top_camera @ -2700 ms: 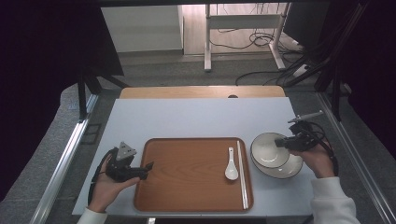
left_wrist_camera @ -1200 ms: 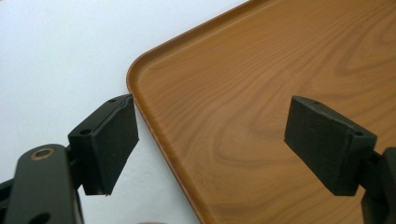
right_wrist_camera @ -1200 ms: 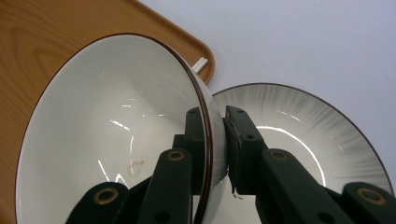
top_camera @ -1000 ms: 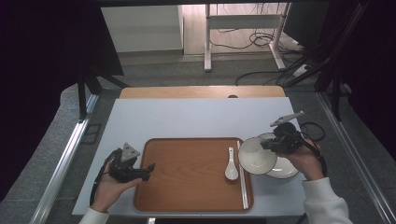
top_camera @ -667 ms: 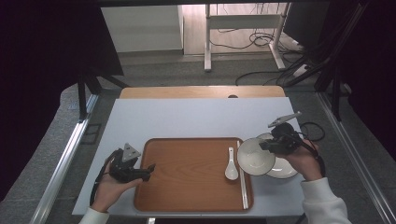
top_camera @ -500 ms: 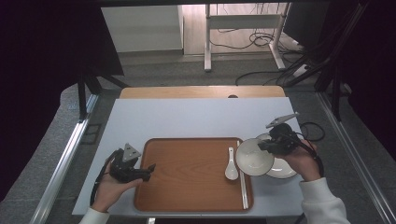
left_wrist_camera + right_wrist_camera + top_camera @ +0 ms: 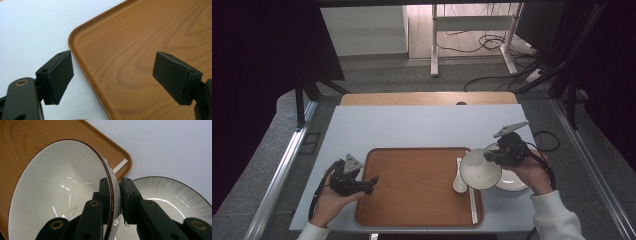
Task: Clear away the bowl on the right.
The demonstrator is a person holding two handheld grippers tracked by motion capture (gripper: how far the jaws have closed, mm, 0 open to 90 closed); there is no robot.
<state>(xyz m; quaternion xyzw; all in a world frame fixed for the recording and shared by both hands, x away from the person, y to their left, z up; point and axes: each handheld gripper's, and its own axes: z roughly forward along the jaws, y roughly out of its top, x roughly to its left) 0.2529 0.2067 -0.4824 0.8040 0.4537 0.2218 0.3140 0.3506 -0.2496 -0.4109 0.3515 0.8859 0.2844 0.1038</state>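
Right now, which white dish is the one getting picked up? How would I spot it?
Find the wooden tray on the pale table, then go to its right edge. There the right gripper pinches the rim of a white bowl, tipped on its side. Unlike the flat striped plate beside it, it is deep, smooth and brown-edged.

Pale blue table [image 7: 412,127]; directly on it, wooden tray [image 7: 412,185] near the front edge and white plate [image 7: 514,181] just right of the tray.

A lab-like recording room: dark curtains [image 7: 262,75], trailing floor cables [image 7: 492,45], metal-framed table [image 7: 412,127].
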